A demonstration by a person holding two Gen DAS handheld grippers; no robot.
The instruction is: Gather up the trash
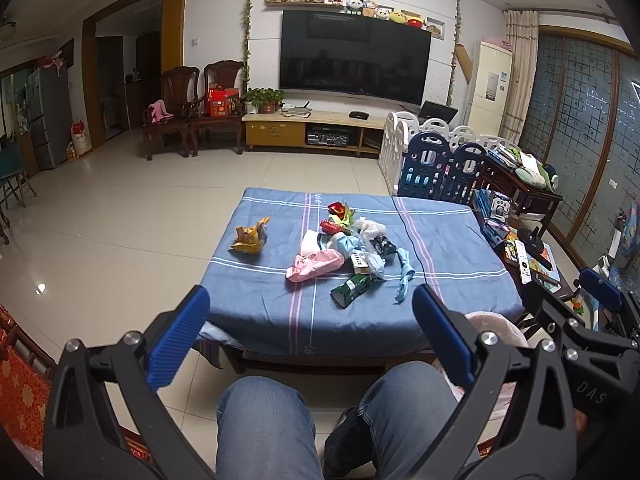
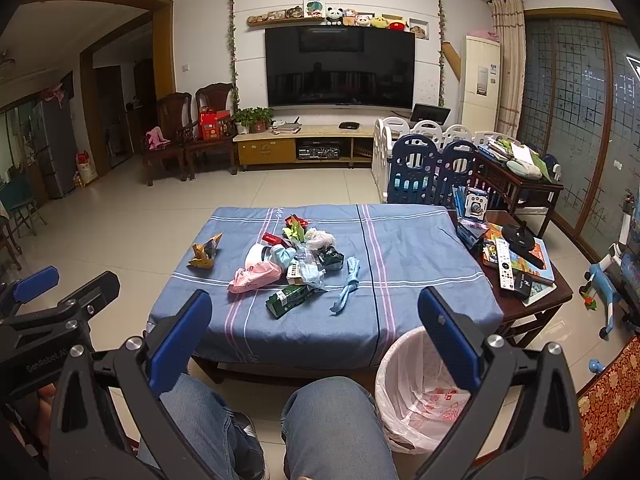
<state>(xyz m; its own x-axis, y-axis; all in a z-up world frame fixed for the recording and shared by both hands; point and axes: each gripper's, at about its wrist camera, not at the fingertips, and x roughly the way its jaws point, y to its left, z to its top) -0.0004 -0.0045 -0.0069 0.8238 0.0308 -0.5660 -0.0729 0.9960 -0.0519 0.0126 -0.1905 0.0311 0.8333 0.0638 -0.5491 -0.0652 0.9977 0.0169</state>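
A pile of trash (image 1: 348, 248) lies on the blue cloth-covered table (image 1: 280, 312): a pink bag (image 1: 314, 266), a green wrapper (image 1: 354, 288), a yellow snack bag (image 1: 250, 237) apart on the left, a light blue strip (image 1: 405, 276). The same pile shows in the right wrist view (image 2: 296, 260). A bin with a white liner (image 2: 416, 392) stands on the floor at the table's near right corner. My left gripper (image 1: 310, 336) is open and empty, held back over the person's knees. My right gripper (image 2: 316, 334) is open and empty, short of the table's near edge.
A dark wooden side table (image 2: 532, 280) with remotes, books and boxes adjoins on the right. A blue and white baby fence (image 2: 424, 160) stands behind. A TV, cabinet and wooden chairs line the far wall. The person's knees (image 2: 320, 420) are below the grippers.
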